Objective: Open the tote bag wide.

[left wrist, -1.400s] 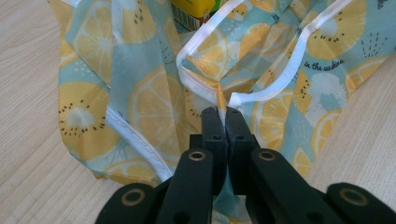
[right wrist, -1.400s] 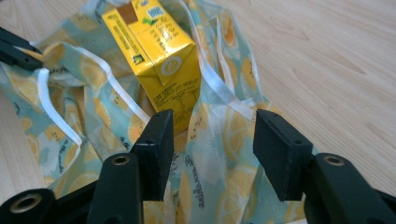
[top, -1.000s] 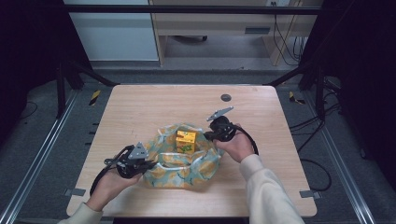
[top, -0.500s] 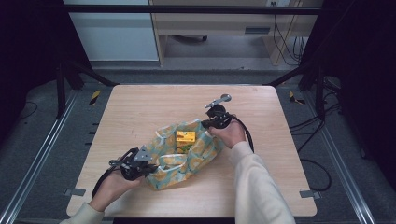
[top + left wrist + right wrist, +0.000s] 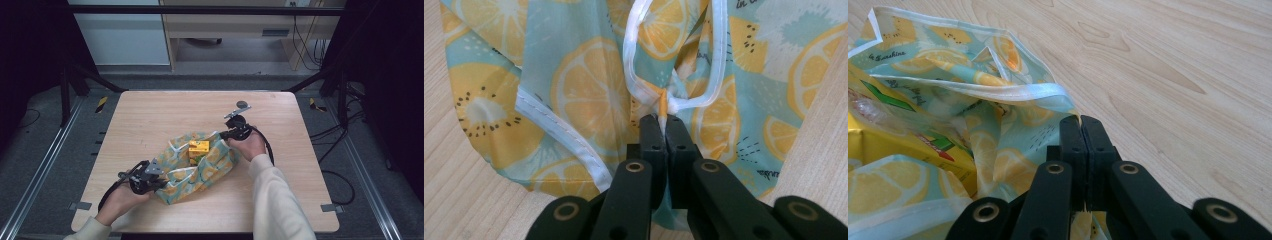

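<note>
Left jaws: the left gripper (image 5: 663, 131) has its jaws pressed together on a pinched fold of the lemon-print cloth (image 5: 589, 85), right where the white hem (image 5: 634, 55) loops.
Right jaws: the right gripper (image 5: 1081, 127) has its jaws clamped on the cloth's hemmed edge, the fabric running down between them.
Cloth: it lies at the table's middle, bunched, the left gripper at its 8 o'clock corner and the right gripper at its 2 o'clock corner, seen from the high view.
Yellow box (image 5: 198, 148): sits on the cloth, still uncovered on top.
Table (image 5: 150, 115): bare wood around; a small dark disc (image 5: 242, 105) at 12 o'clock of the right gripper.
Progress: early to midway, I judge. Two opposite corners are gripped and raised; drawing them over the box and closing the wrap remains.
</note>
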A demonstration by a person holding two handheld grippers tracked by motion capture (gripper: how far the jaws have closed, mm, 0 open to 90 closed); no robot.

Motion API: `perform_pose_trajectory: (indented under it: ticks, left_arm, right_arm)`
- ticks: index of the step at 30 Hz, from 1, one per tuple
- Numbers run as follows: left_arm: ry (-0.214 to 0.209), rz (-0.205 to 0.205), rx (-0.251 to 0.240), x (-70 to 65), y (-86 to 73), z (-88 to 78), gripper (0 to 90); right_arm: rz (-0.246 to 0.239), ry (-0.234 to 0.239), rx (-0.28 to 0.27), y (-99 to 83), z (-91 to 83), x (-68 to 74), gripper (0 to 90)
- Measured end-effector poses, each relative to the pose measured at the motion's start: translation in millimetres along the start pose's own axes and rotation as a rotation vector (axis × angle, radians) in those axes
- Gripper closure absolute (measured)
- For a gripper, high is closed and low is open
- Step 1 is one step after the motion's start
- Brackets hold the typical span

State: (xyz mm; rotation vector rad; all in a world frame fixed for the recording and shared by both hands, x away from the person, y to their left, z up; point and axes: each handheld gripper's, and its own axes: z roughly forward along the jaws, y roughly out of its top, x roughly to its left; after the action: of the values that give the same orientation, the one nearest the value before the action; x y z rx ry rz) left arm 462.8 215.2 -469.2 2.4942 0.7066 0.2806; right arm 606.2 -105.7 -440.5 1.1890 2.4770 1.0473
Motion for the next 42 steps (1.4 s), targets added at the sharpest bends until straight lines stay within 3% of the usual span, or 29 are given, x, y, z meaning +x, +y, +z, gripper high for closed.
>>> perform_pose_trajectory:
  ticks: [7,12,13,26,28,31,34,42]
  left_arm:
    - [0.004,-0.009,-0.026,0.4,0.7,-2.3,86.2]
    - [0.013,-0.011,-0.041,-1.4,2.1,-3.8,83.0]
    - [0.014,-0.012,-0.044,-1.9,2.7,-5.1,80.8]
    - [0.048,-0.009,-0.087,-5.6,6.7,-10.5,67.8]
    - [0.058,-0.006,-0.093,-6.4,8.2,-13.4,56.8]
    - [0.071,-0.011,-0.121,-6.6,11.4,-19.7,51.0]
    - [0.075,-0.013,-0.161,-6.4,17.7,-31.8,37.8]
    - [0.071,-0.027,-0.239,-6.5,28.7,-41.2,26.1]
  right_arm:
    - [0.001,-0.014,-0.033,2.0,-8.2,1.5,82.3]
    - [-0.002,-0.04,-0.044,4.6,-17.5,3.0,71.3]
    - [-0.009,-0.055,-0.054,6.4,-23.6,4.4,63.3]
    - [-0.058,-0.09,-0.112,11.7,-62.5,19.4,47.0]
    - [-0.062,-0.095,-0.128,11.4,-74.0,24.4,41.8]
    - [-0.065,-0.093,-0.141,10.1,-82.4,28.9,38.5]
    - [-0.081,-0.091,-0.17,2.4,-100.0,40.7,32.3]
    - [-0.103,-0.078,-0.175,-19.5,-117.5,55.2,25.8]
